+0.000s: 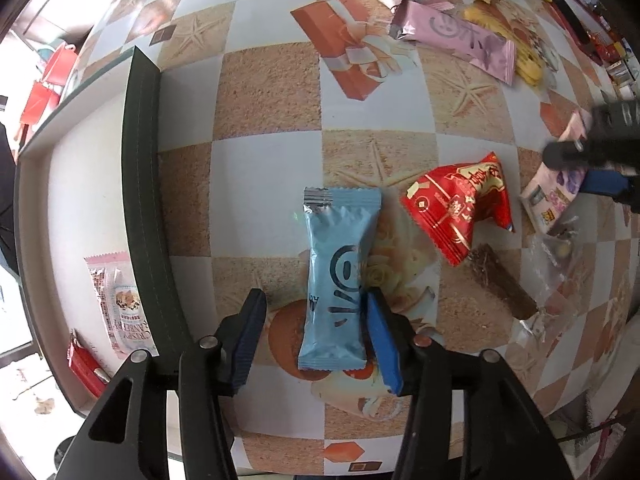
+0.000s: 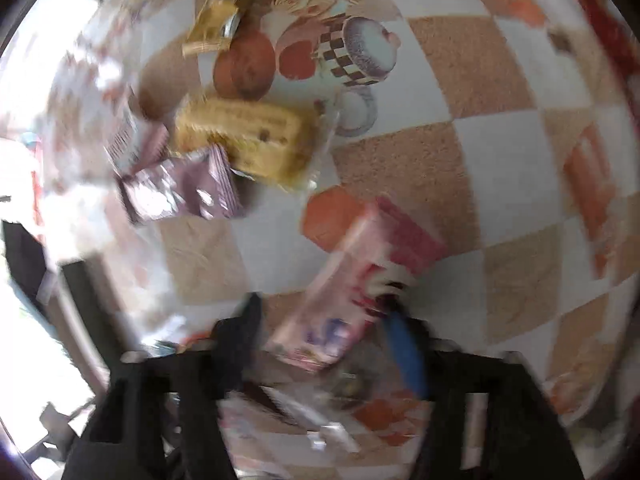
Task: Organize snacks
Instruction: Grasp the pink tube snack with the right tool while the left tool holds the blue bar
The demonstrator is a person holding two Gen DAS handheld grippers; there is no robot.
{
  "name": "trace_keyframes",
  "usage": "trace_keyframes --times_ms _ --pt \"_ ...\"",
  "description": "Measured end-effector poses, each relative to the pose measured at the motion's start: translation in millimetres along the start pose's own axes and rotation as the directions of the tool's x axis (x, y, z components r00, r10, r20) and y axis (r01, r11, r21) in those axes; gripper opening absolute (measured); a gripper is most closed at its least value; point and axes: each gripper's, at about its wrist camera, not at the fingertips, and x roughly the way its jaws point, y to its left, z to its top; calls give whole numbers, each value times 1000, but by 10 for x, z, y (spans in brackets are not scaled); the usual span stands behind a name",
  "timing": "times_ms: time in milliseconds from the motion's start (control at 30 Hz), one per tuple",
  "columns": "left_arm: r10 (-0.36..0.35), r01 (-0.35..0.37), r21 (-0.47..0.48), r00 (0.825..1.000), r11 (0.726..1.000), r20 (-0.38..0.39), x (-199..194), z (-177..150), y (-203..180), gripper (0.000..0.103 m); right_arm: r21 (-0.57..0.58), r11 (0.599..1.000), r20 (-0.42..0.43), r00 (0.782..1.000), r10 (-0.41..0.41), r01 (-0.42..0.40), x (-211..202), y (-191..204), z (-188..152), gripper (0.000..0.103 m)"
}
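A light blue snack packet (image 1: 340, 276) lies on the checkered tablecloth between the fingers of my left gripper (image 1: 314, 312). The jaws are open and straddle the packet's lower half, the right pad against its edge. A red packet (image 1: 460, 212) lies to its right. My right gripper (image 2: 324, 320) is open over a pink snack packet (image 2: 344, 280), which lies between its fingers; this view is blurred. The right gripper also shows at the right edge of the left wrist view (image 1: 592, 168) over the same pink packet (image 1: 556, 192).
A white tray with a dark rim (image 1: 144, 184) stands at the left and holds a cranberry packet (image 1: 124, 304) and a red packet (image 1: 84, 364). A pink packet (image 1: 456, 36), yellow snacks and others lie at the back. A cake slice in clear wrap (image 2: 248, 136) and a purple packet (image 2: 180, 184) lie ahead of the right gripper.
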Motion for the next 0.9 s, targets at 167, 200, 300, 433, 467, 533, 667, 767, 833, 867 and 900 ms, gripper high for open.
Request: trace_keyframes --times_ms 167,200,300,433,467,533,667,767,833,867,900 --pt "-56 57 33 998 998 -20 -23 7 -26 25 34 997 -1 997 71 -71 -52 -69 -141 10" --pt "-71 72 30 997 997 -14 -47 2 -19 25 39 995 13 995 95 -95 -102 -110 -154 10" --pt "-102 101 24 995 995 12 -162 -32 16 25 13 992 48 991 124 -125 -292 -207 -193 10" --pt "-129 129 5 990 992 53 -366 -74 150 25 0 984 78 981 177 -178 -516 -267 -196 10" --pt "-130 130 1 989 991 63 -398 -159 177 25 -2 982 79 979 188 -189 -546 -296 -227 10" --pt "-132 134 -13 988 991 76 -470 -157 276 25 -19 978 81 975 206 -205 -583 -289 -293 10" --pt "-124 129 -42 986 991 114 -611 -208 462 25 -61 975 82 973 217 -212 -647 -254 -391 10" --pt "-115 125 -65 984 990 138 -668 -214 678 25 -90 972 80 971 225 -218 -621 -226 -461 10" --pt "-113 125 -82 983 989 145 -691 -234 749 25 -119 975 87 976 200 -189 -647 -150 -477 10" --pt "-114 128 -89 983 988 146 -697 -246 786 25 -144 979 96 983 159 -145 -630 -84 -478 11" --pt "-114 129 -96 982 987 148 -707 -264 807 25 -165 981 98 988 120 -103 -596 -42 -467 11"
